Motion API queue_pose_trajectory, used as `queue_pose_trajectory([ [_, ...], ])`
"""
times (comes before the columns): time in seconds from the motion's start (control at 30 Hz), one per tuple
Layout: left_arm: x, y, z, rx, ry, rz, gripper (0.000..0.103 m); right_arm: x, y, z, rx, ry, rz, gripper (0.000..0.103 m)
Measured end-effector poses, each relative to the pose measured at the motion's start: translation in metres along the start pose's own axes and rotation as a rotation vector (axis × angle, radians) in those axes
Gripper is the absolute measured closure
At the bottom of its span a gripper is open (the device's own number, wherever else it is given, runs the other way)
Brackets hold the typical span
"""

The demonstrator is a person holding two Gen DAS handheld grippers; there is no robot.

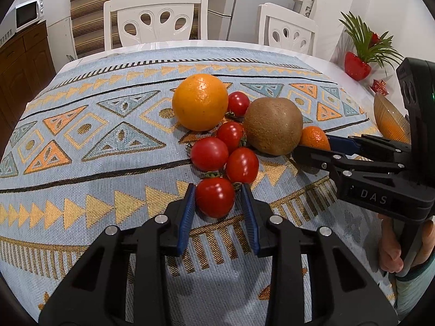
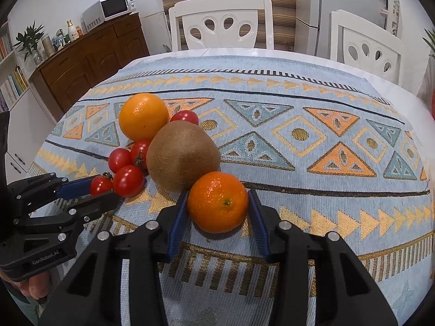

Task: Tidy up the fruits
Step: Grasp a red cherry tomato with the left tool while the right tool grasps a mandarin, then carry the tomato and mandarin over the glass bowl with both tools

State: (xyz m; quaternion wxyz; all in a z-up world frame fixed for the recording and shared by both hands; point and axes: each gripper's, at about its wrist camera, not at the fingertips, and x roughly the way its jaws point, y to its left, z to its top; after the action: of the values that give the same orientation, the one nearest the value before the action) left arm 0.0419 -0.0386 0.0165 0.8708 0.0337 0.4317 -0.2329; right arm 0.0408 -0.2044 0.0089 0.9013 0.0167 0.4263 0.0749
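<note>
- The left gripper (image 1: pixel 218 201) has its blue pads on either side of the nearest tomato (image 1: pixel 215 197), seemingly touching it, the fruit resting on the patterned cloth (image 1: pixel 81 163) covering the worktop.
- The right gripper (image 2: pixel 218 203) brackets a small mandarin (image 2: pixel 218 201) the same way.
- Behind lie four more tomatoes (image 1: pixel 208 154), a kiwi (image 1: pixel 273 125) touching the mandarin, and a large orange (image 1: pixel 200 102).
- Farthest stand two white chairs (image 1: pixel 155 16).

Both fisheye views sit low and close over the desk (image 1: pixel 81 141), looking forward along their fingers toward the white chairs (image 2: pixel 221 24). The left view looks from the left, the right from the right; both share the fruit cluster around the kiwi (image 1: pixel 273 126).
</note>
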Motion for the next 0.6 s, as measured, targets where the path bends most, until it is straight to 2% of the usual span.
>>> queue_pose_trajectory([
  [0.2, 0.0, 0.0, 0.0, -0.002, -0.001, -0.002, 0.071, -0.002, 0.001, 0.0, -0.001, -0.012, -0.009, 0.061],
  [0.27, -0.001, 0.004, 0.0, -0.02, -0.003, -0.017, 0.072, -0.001, -0.007, 0.001, 0.033, -0.003, 0.037, 0.061],
  [0.6, -0.008, 0.005, 0.0, -0.032, -0.039, -0.029, 0.075, -0.001, -0.038, 0.002, 0.182, 0.009, 0.141, 0.061],
])
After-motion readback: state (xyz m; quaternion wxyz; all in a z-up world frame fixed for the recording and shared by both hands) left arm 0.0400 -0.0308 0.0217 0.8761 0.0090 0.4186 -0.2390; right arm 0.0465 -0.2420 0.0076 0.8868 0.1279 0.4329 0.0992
